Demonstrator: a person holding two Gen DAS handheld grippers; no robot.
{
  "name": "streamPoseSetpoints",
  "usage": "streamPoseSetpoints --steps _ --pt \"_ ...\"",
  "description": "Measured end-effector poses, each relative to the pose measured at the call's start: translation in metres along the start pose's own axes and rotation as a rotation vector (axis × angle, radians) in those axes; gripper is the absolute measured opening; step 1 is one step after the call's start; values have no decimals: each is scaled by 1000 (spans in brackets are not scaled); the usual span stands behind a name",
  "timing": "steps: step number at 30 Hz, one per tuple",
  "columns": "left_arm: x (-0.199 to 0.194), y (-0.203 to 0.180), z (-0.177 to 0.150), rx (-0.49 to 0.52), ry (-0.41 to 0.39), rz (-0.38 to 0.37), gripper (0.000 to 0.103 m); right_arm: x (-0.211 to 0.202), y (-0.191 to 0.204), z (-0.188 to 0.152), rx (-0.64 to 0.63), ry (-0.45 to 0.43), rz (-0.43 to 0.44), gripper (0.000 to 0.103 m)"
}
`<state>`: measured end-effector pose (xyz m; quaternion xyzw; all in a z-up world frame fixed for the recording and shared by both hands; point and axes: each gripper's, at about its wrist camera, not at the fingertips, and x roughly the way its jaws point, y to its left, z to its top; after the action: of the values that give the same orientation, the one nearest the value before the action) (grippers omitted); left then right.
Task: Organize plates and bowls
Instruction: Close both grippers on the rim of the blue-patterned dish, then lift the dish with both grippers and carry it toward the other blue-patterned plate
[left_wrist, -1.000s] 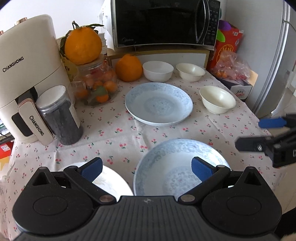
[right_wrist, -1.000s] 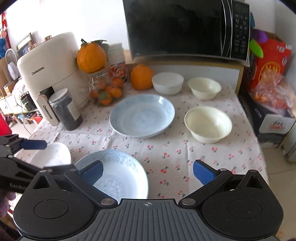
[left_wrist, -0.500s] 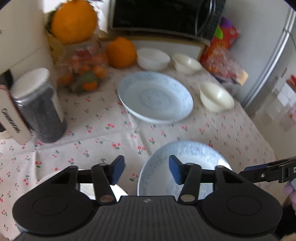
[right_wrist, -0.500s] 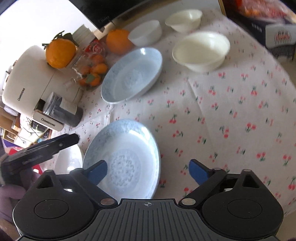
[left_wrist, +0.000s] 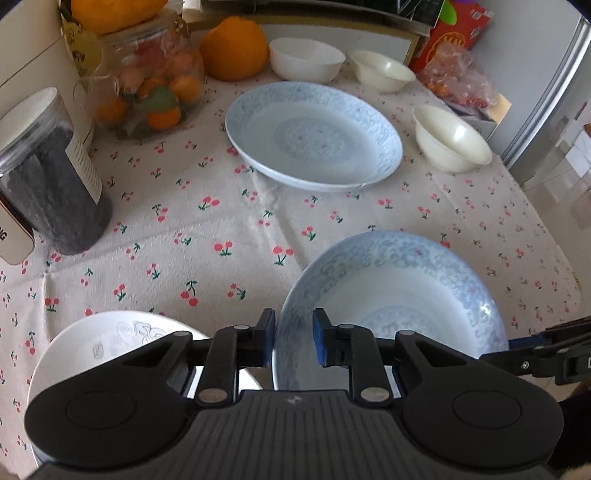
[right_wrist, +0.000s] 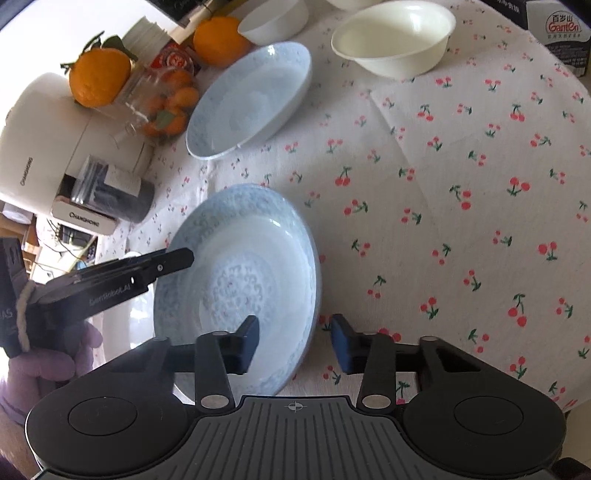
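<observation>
Tools (left_wrist: 294, 343) straddle one of two blue plates (left_wrist: 391, 310).

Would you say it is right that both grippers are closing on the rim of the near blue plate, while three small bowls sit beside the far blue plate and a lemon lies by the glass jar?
Almost: the fruit by the glass jar is an orange, not a lemon, as the left wrist view shows. The rest holds: the left gripper and right gripper straddle the rim of the near blue plate, their jaws having just been closing, and three small bowls sit beside the far blue plate.
</observation>
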<state>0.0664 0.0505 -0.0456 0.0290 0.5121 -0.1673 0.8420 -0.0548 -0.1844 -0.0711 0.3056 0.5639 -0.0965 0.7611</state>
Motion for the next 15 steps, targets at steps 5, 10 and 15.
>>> streamPoseSetpoints --steps 5,10,15 --pt "1 0 -1 -7 5 8 18 9 3 -3 -19 12 -12 21" --pt "1 3 -2 -45 9 0 17 6 4 -1 -20 -7 -32 15" --pt "0 4 -1 -79 7 -17 15 -3 2 14 -5 -53 -37 15"
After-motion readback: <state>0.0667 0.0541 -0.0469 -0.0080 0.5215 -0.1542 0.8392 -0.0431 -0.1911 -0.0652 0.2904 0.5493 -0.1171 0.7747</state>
